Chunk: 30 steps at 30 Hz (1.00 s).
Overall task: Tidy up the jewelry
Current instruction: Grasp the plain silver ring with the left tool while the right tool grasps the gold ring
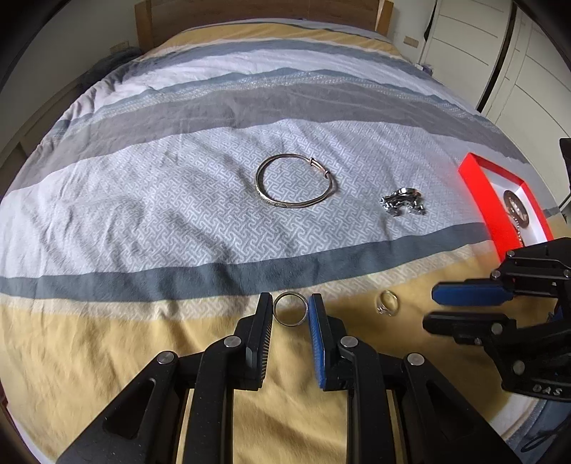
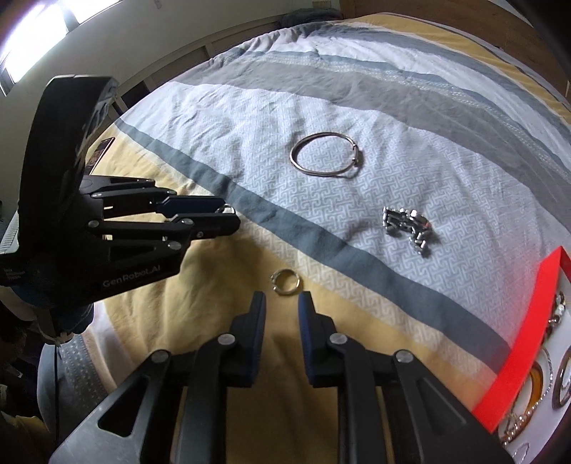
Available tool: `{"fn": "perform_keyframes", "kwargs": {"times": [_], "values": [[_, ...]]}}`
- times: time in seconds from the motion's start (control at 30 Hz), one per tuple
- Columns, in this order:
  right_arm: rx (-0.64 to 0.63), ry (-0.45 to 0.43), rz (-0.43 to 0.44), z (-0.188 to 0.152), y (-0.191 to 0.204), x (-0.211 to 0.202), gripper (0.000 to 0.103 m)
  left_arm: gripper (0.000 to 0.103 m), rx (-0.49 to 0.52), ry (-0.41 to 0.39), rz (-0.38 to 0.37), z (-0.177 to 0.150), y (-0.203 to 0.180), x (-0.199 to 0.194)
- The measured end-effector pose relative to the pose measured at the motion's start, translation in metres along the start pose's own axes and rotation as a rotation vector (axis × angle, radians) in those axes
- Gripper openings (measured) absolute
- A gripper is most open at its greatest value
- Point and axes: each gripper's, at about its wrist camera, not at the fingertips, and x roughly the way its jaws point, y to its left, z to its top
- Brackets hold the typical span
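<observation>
My left gripper (image 1: pixel 289 307) is shut on a plain silver ring (image 1: pixel 290 309), pinched between its tips just above the yellow stripe of the bedspread; in the right wrist view it (image 2: pixel 228 214) holds the ring (image 2: pixel 227 208) at its tip. My right gripper (image 2: pixel 282 301) is open and empty, just short of a small gold-toned ring (image 2: pixel 285 281) that lies on the bed, also in the left wrist view (image 1: pixel 387 303). A silver bangle (image 1: pixel 295 185) and a chunky silver chain bracelet (image 1: pixel 402 201) lie farther out on the white patterned stripe.
A red-rimmed jewelry box (image 2: pixel 519 339) with a white inside holds several bracelets and pieces at the right. The striped bedspread (image 1: pixel 160 200) covers the whole bed. A wooden headboard (image 1: pixel 249 14) and white wardrobe (image 1: pixel 517 64) stand beyond.
</observation>
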Motion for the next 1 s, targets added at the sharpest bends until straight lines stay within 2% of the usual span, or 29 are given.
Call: {"fn": "perform_keyframes", "kwargs": {"times": [0.2,0.43,0.8,1.0], "values": [[0.027,0.016,0.008,-0.001,0.001,0.007,0.018,0.02,-0.024,-0.016,0.007,-0.007,0.008,-0.012],[0.041,0.045,-0.001,0.002,0.001,0.029,0.019,0.02,-0.055,-0.014,-0.006,-0.012,0.021,-0.005],[0.048,0.046,-0.01,0.01,-0.003,0.045,0.019,0.02,-0.07,-0.014,-0.031,-0.013,0.019,0.001],[0.049,0.032,-0.02,0.011,-0.002,0.042,0.01,0.02,-0.071,-0.023,-0.021,-0.014,0.018,-0.009]]}}
